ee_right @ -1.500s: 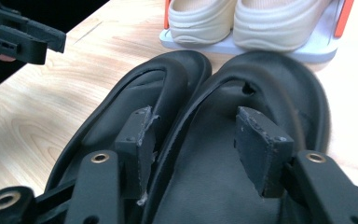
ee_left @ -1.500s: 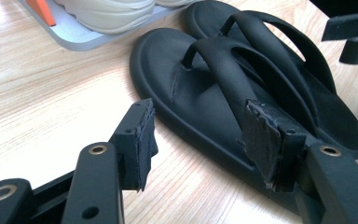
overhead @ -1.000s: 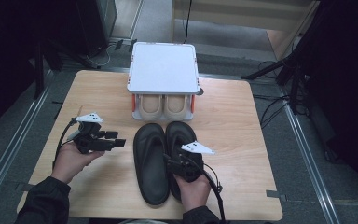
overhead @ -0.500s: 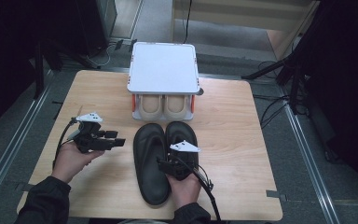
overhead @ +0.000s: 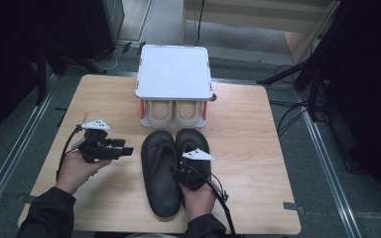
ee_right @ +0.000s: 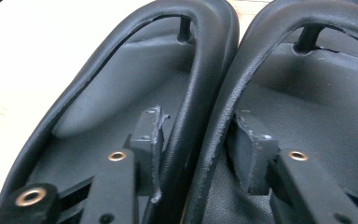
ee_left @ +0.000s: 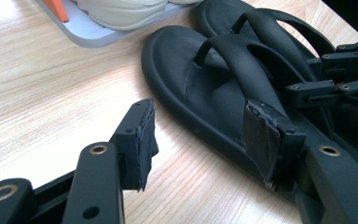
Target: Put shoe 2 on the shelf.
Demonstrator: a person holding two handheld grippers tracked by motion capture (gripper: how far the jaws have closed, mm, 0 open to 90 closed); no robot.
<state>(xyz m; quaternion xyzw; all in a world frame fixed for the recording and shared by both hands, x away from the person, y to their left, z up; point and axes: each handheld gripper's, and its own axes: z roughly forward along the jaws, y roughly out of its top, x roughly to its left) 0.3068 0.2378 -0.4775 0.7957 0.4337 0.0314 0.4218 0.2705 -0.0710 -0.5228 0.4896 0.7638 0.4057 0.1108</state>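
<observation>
Two black flip-flop sandals lie side by side on the wooden table (overhead: 258, 148), the left sandal (overhead: 158, 178) touching the right sandal (overhead: 194, 143). My right gripper (overhead: 182, 169) sits over their middle. In the right gripper view its jaws have just been closing, and the right gripper (ee_right: 196, 140) has the two inner straps (ee_right: 214, 93) squeezed together between its pads. My left gripper (overhead: 125, 151) is held left of the sandals, open. Nothing lies between the jaws of the left gripper (ee_left: 200, 135), which point at the left sandal (ee_left: 200, 88).
A small shoe rack with a white top (overhead: 173, 69) and orange posts stands at the back of the table. A beige pair of shoes (overhead: 172, 113) sits under it, just beyond the sandals' toes. Bare wood lies to the right.
My right gripper has shifted left from over the right sandal to the gap between the pair, and its jaws have narrowed onto the inner straps. The left gripper has stayed put.
</observation>
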